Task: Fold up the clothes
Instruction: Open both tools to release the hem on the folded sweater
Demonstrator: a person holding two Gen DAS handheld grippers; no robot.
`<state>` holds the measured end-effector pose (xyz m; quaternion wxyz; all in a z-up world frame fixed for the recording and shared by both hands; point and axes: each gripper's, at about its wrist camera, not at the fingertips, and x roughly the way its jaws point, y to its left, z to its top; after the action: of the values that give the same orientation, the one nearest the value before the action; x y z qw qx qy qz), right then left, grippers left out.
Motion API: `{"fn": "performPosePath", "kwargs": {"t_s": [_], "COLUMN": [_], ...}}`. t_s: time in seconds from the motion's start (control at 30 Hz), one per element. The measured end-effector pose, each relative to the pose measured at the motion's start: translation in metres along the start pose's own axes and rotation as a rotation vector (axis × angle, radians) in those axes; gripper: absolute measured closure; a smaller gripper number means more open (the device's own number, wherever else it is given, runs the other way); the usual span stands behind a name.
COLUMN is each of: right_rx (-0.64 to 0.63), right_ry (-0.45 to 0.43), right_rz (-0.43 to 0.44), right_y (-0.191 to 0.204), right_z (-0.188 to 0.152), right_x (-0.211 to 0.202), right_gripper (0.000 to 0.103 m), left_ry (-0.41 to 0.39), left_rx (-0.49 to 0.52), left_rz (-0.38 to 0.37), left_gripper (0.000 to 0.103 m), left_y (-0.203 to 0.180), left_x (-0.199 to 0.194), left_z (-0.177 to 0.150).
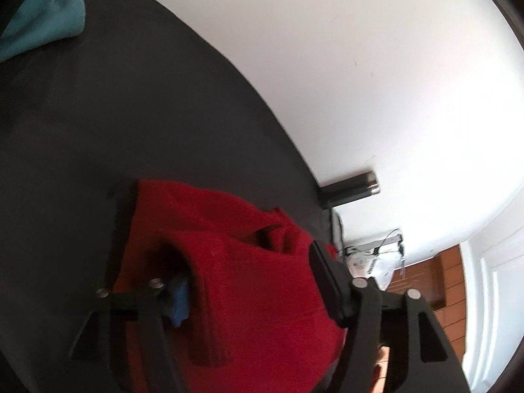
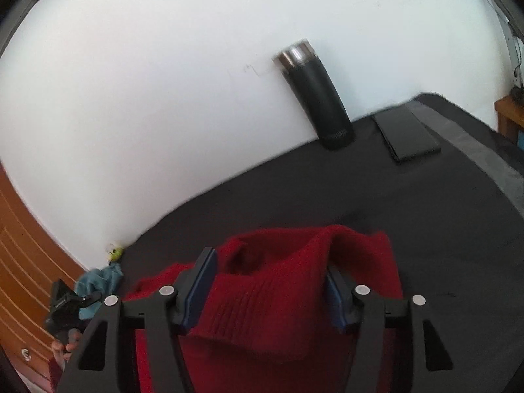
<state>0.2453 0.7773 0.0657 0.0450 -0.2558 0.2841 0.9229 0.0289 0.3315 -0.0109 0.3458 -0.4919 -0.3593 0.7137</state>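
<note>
A red knitted garment [image 1: 235, 262] lies bunched on the black-covered table [image 1: 98, 131]. My left gripper [image 1: 252, 285] stands open over it. A fold of the red cloth drapes over the left blue pad [image 1: 178, 304], and the right finger [image 1: 327, 281] is bare. In the right wrist view the same red garment [image 2: 278, 294] fills the gap of my right gripper [image 2: 268, 291]. That gripper's jaws are spread wide, and the blue pads [image 2: 201, 288] sit at the cloth's sides without pinching it.
A dark steel bottle [image 2: 314, 98] and a flat black slab [image 2: 406, 134] stand at the table's far right by the white wall. A teal cloth [image 1: 42, 23] and a small yellow-green thing [image 2: 114, 252] lie at the far left. A hand [image 2: 62, 347] shows lower left.
</note>
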Motion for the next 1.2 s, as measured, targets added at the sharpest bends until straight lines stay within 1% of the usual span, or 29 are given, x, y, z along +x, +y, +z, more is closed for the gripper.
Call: {"fn": "performPosePath", "kwargs": {"t_s": [0.07,0.17,0.23,0.37,0.43,0.5,0.57,0.63,0.67,0.73,0.77,0.8,0.83,0.93,0.97,1.03,1.07,1.13,1.2], "right_rx": [-0.01,0.004,0.021,-0.015,-0.044,-0.068,-0.123,-0.213,-0.261,-0.376,-0.413,-0.454,-0.489,-0.574,-0.587,-0.573,-0.569,-0.566,-0.581], "right_ry": [-0.008,-0.033,-0.04,-0.054,-0.065,-0.072,-0.077,-0.101,-0.102,-0.068,-0.045,0.002,0.043,0.138,0.168,0.248,0.287,0.362,0.424], "right_rz": [0.005,-0.011,-0.024,-0.093,-0.114,-0.115,-0.082,-0.039,-0.015,0.063,0.097,0.136,0.156,0.167,0.188,0.284,0.306,0.331,0.318], "right_y": [0.005,0.005,0.002,-0.002,-0.001,0.0,0.009,0.025,0.033,0.053,0.059,0.066,0.072,0.084,0.086,0.088,0.09,0.093,0.097], "right_z": [0.005,0.015,0.019,0.016,0.009,0.004,0.006,0.008,0.007,0.002,-0.002,-0.007,-0.012,-0.03,-0.034,-0.044,-0.05,-0.061,-0.073], "right_x": [-0.002,0.0,0.004,0.012,0.011,0.007,-0.001,-0.018,-0.026,-0.038,-0.041,-0.042,-0.042,-0.036,-0.033,-0.023,-0.017,-0.003,0.011], "right_gripper": [0.041,0.041,0.041,0.041,0.041,0.041,0.041,0.04,0.036,0.03,0.028,0.024,0.023,0.023,0.023,0.023,0.023,0.023,0.023], "left_ry": [-0.017,-0.053,-0.058,-0.068,-0.066,-0.06,-0.058,-0.06,-0.064,-0.069,-0.071,-0.073,-0.073,-0.073,-0.074,-0.075,-0.075,-0.076,-0.075], "left_rx": [-0.04,-0.08,-0.122,-0.174,-0.177,-0.168,-0.146,-0.116,-0.103,-0.076,-0.062,-0.05,-0.043,-0.024,-0.018,-0.012,-0.01,-0.016,-0.025], "left_rz": [-0.038,-0.063,-0.084,-0.126,-0.134,-0.135,-0.128,-0.117,-0.116,-0.112,-0.11,-0.108,-0.11,-0.127,-0.136,-0.149,-0.156,-0.166,-0.175], "left_gripper": [0.031,0.03,0.029,0.029,0.028,0.028,0.028,0.026,0.026,0.025,0.024,0.024,0.024,0.024,0.024,0.024,0.024,0.024,0.024], "left_y": [0.002,0.008,0.016,0.034,0.04,0.043,0.041,0.035,0.032,0.025,0.022,0.018,0.016,0.008,0.005,0.002,0.001,0.0,0.002], "left_x": [-0.006,-0.01,-0.007,0.0,0.001,0.002,0.001,0.0,-0.001,-0.003,-0.003,-0.004,-0.004,-0.008,-0.01,-0.013,-0.014,-0.016,-0.019], "left_z": [0.006,0.015,0.017,0.017,0.017,0.017,0.016,0.016,0.015,0.014,0.013,0.012,0.012,0.01,0.01,0.011,0.011,0.012,0.014]}}
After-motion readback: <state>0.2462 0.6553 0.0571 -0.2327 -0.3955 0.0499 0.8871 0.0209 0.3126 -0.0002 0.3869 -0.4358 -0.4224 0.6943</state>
